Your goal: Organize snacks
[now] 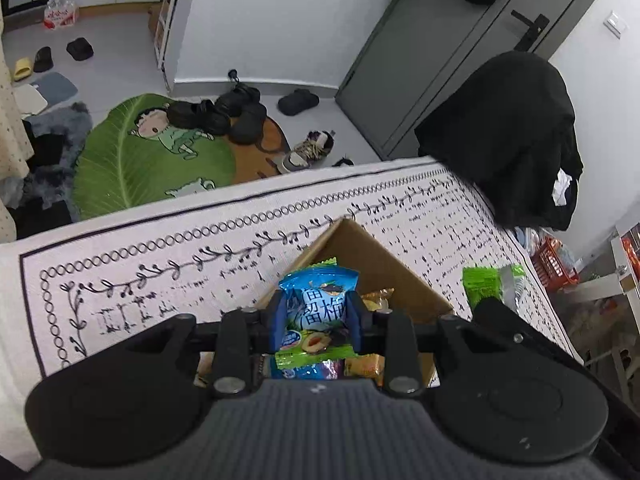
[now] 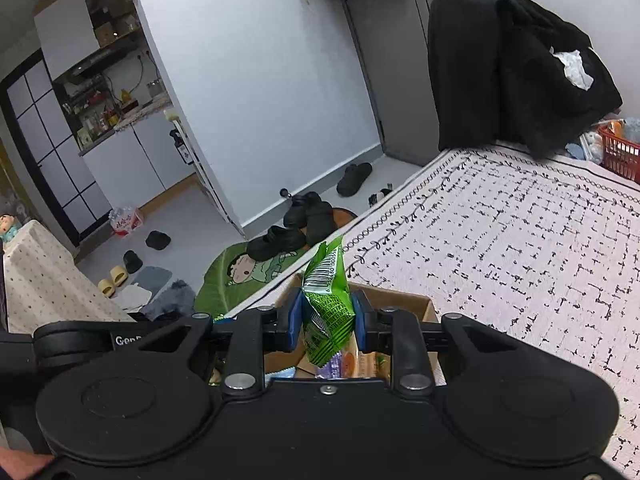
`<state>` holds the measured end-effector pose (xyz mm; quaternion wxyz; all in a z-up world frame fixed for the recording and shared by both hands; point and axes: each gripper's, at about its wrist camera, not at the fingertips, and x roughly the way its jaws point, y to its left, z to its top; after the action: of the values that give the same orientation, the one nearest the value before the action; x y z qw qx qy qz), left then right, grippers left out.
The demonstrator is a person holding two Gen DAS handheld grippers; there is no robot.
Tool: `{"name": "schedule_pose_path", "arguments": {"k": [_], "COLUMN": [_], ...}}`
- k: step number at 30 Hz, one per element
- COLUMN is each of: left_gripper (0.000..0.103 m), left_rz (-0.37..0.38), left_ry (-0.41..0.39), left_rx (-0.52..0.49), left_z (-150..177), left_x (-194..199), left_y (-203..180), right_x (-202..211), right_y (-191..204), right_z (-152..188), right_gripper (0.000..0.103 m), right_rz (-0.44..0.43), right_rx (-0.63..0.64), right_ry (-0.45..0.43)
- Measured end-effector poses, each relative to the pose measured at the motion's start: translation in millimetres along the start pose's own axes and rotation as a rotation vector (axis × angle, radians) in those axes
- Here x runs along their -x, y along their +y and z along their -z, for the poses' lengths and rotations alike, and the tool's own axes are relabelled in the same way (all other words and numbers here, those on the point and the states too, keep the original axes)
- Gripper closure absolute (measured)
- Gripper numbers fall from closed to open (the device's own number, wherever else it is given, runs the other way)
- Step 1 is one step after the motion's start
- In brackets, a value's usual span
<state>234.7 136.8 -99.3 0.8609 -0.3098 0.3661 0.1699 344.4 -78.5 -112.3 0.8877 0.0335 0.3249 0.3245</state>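
Left wrist view: nearest the lens, the left gripper (image 1: 316,314) is clamped on a blue snack packet (image 1: 316,308), its blue fingers (image 1: 280,316) pressing the packet's two sides. The packet stands upright between them, printed with Chinese characters and a plum picture, its crimped top rising past the fingertips. Directly below and beyond the claw sits an open cardboard box (image 1: 384,268) holding more wrapped snacks (image 1: 376,300), orange and purple among them. The box rests on a white patterned cloth (image 1: 160,264) that spreads ahead and to both sides. To the claw's right, a green snack packet (image 1: 486,284) is held up over the box's edge by the other gripper. Further ahead, past the cloth's far edge, a green leaf-shaped rug (image 1: 132,160) and dark shoes (image 1: 224,114) lie on the floor.

Right wrist view: closest to the camera, the right gripper (image 2: 326,320) is closed on the green snack packet (image 2: 326,300), squeezed at its middle between blue pads (image 2: 296,318), barcode side showing, top corner tilted right. Beneath the claw the cardboard box (image 2: 424,308) stands open with snacks (image 2: 356,360) inside. The patterned cloth (image 2: 520,260) extends ahead and right; a black coat (image 2: 512,68) hangs beyond it.
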Motion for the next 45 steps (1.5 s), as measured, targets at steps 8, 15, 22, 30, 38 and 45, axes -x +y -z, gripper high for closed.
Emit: {"name": "schedule_pose_path", "arguments": {"k": [8, 15, 22, 30, 38, 45], "left_gripper": [0.071, 0.061, 0.057, 0.047, 0.033, 0.025], "left_rz": [0.012, 0.037, -0.002, -0.025, -0.035, -0.041], "left_ry": [0.059, 0.066, 0.053, 0.041, 0.037, 0.05], "left_rx": [0.019, 0.033, 0.04, 0.041, 0.023, -0.009], "left_z": [5.5, -6.6, -16.0, -20.3, -20.5, -15.3], "left_x": [-20.4, -24.2, -14.6, 0.3, 23.3, 43.0], "left_y": [-2.5, -3.4, 2.2, 4.2, 1.9, 1.7], "right_x": [-8.3, -17.6, -29.2, -21.0, 6.4, 40.3], "right_y": [-5.5, -5.4, -1.8, -4.9, 1.2, -0.6], "right_z": [2.3, 3.2, 2.2, 5.4, 10.1, 10.0], "right_gripper": [0.077, 0.077, 0.072, 0.056, 0.056, 0.048], "right_rz": [0.01, -0.005, -0.037, 0.004, 0.036, 0.042], "right_rx": [-0.01, -0.024, -0.02, -0.014, 0.031, -0.02], "right_ry": [0.013, 0.013, 0.016, 0.031, 0.049, 0.034]}}
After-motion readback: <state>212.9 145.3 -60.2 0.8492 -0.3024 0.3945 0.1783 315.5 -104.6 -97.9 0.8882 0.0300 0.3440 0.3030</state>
